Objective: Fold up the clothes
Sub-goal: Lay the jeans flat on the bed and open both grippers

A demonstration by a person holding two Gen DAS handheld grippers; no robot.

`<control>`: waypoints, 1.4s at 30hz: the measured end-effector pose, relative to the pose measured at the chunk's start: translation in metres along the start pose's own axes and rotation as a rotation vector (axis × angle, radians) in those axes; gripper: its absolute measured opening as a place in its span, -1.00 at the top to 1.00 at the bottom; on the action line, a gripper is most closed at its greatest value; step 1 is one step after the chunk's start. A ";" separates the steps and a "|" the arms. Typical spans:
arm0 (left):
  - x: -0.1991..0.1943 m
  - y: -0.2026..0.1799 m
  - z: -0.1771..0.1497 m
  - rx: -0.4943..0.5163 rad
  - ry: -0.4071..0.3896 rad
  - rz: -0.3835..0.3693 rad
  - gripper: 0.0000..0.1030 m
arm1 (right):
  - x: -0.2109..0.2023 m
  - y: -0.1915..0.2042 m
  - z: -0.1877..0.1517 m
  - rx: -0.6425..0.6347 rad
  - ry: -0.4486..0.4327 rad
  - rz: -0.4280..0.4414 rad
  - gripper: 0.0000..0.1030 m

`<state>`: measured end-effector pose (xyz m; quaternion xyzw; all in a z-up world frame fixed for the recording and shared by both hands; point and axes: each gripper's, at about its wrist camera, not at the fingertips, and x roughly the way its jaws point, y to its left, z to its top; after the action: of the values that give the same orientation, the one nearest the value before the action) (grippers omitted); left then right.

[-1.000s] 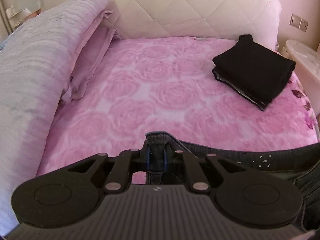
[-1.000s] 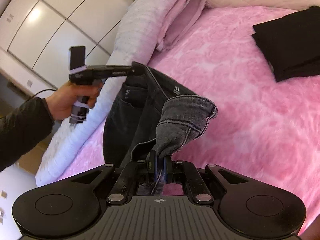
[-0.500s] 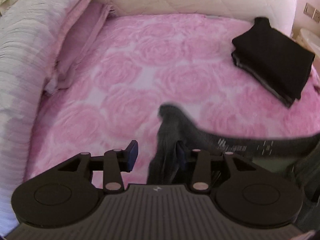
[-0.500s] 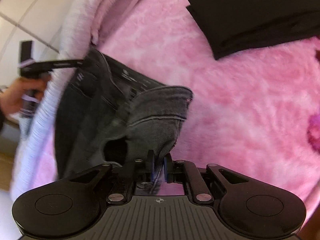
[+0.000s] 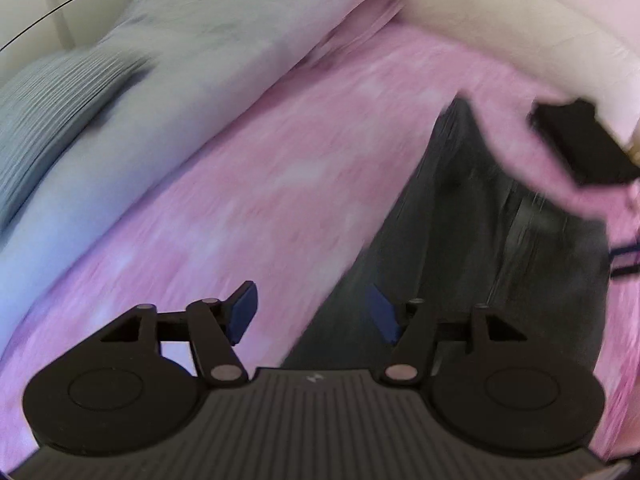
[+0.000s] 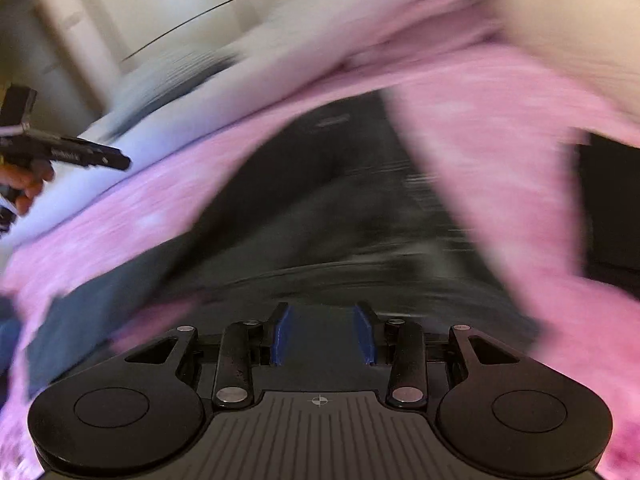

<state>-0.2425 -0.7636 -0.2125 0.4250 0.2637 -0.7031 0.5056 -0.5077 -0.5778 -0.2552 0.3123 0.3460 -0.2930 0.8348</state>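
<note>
Dark grey jeans (image 5: 480,240) lie spread on the pink rose bedspread (image 5: 260,200), blurred by motion. My left gripper (image 5: 312,314) hangs over the jeans' left edge; its jaws are opening, and the blue pads (image 5: 244,312) press on nothing. In the right wrist view the jeans (image 6: 340,208) stretch away from my right gripper (image 6: 323,334). That gripper's jaws are opening too, just above the cloth, and they hold none of it. A person's hand (image 6: 24,184) holds the left tool at the far left, off the jeans.
A folded black stack of clothes (image 5: 580,148) sits on the bed to the right, also visible as a dark block (image 6: 612,208). A rolled pale duvet (image 5: 140,100) runs along the bed's left side. The cream headboard (image 5: 520,12) and a wardrobe (image 6: 80,20) lie beyond.
Both grippers were shut on the jeans' waistband and have let go. The jeans have dropped flat onto the bed. Both hands swung quickly, and the left one moved left, away from the jeans.
</note>
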 end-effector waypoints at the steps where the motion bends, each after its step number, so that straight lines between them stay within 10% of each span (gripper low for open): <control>1: -0.008 0.006 -0.029 0.000 0.035 0.019 -0.20 | 0.014 0.016 0.003 -0.031 0.022 0.047 0.25; 10: -0.030 0.006 -0.247 0.082 0.252 0.122 -0.24 | 0.187 0.162 -0.008 -0.418 0.288 0.162 0.24; 18: -0.029 0.019 -0.349 0.409 0.274 0.260 -0.35 | 0.260 0.222 -0.032 -0.449 0.377 0.075 0.22; 19: -0.030 0.020 -0.351 0.429 0.268 0.250 -0.32 | 0.258 0.226 -0.029 -0.431 0.359 0.080 0.22; 21: -0.037 0.027 -0.347 0.430 0.261 0.223 0.63 | 0.248 0.234 -0.018 -0.404 0.308 0.107 0.22; 24: -0.061 0.052 -0.326 0.376 0.217 0.218 0.80 | 0.228 0.255 0.008 -0.455 0.221 0.123 0.22; 31: -0.102 0.194 -0.243 0.226 0.044 0.419 0.74 | 0.233 0.299 0.118 -0.561 0.002 0.144 0.22; 34: -0.101 0.257 -0.211 0.092 -0.001 0.543 0.40 | 0.231 0.309 0.152 -0.556 -0.077 0.136 0.22; 38: -0.109 0.294 -0.206 -0.065 -0.027 0.614 0.09 | 0.212 0.304 0.131 -0.555 -0.073 0.159 0.19; 42: -0.104 0.275 -0.249 -0.194 0.017 0.447 -0.06 | 0.209 0.285 0.061 -0.608 0.108 0.175 0.16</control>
<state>0.1103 -0.6097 -0.2310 0.4281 0.2337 -0.5412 0.6849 -0.1595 -0.4989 -0.2888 0.0920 0.4333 -0.0861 0.8924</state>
